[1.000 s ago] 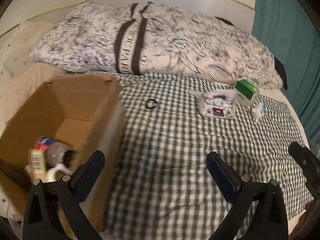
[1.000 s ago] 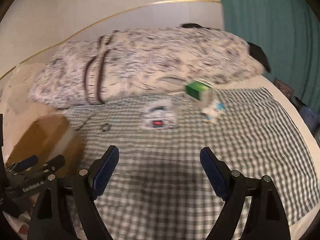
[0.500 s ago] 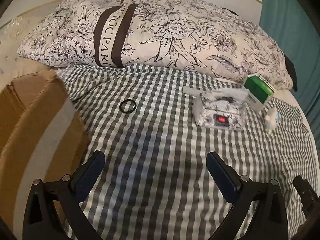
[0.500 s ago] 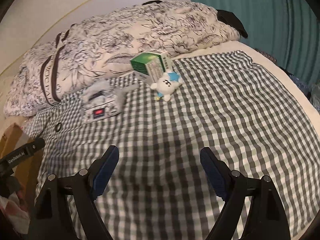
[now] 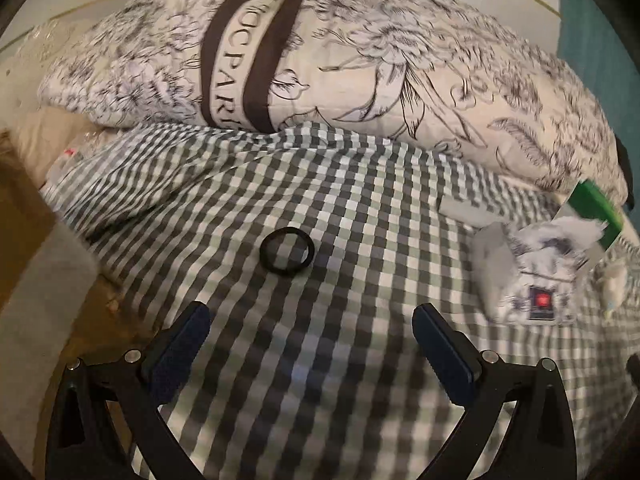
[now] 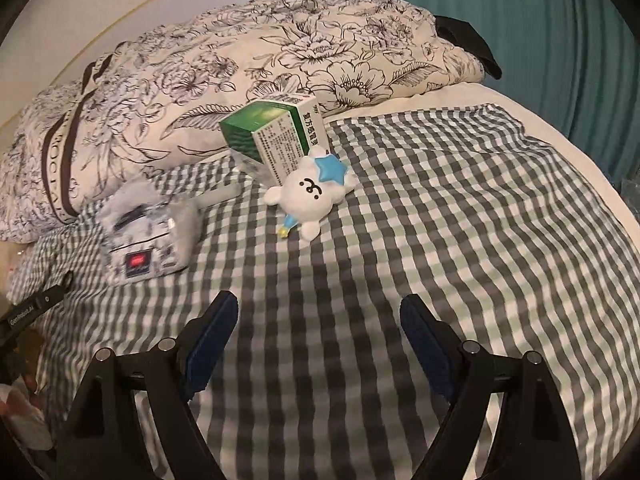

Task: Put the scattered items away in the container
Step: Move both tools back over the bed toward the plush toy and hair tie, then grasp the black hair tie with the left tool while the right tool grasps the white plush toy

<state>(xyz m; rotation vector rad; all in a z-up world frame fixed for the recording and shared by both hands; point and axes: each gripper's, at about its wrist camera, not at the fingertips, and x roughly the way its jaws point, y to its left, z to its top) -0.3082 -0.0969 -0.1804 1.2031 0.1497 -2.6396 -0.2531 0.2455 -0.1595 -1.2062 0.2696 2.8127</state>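
Left gripper (image 5: pixel 310 338): fingers (image 5: pixel 182 342) spread wide, nothing between them, poised over the checked bedspread (image 5: pixel 360 264). Just beyond the fingertips, a black hair tie (image 5: pixel 286 251), flat on the checks and apart from both pads. Off to the right, a floral tissue pack (image 5: pixel 528 272) with a red label, blurred; behind it a green and white medicine box (image 5: pixel 592 212) at the edge of the frame. At the far left, the brown side of the cardboard box (image 5: pixel 28 248), only partly in view, contents not visible. Behind everything, a large floral pillow (image 5: pixel 360 64) with a dark lettered band.

Right gripper (image 6: pixel 318 338): fingers (image 6: pixel 424 340) likewise held wide apart and empty, above bare checked bedspread (image 6: pixel 460 220). Ahead and a little left of centre, a white plush bear (image 6: pixel 310 196) with a blue star on its head, lying on the cloth and touching the green and white medicine box (image 6: pixel 280 136), itself tilted against the floral pillow (image 6: pixel 240 60). Further left, the tissue pack (image 6: pixel 146 240), near but separate from the bear. At the left margin, the black tip of the other gripper (image 6: pixel 32 310). Along the right, a teal curtain (image 6: pixel 540 40).
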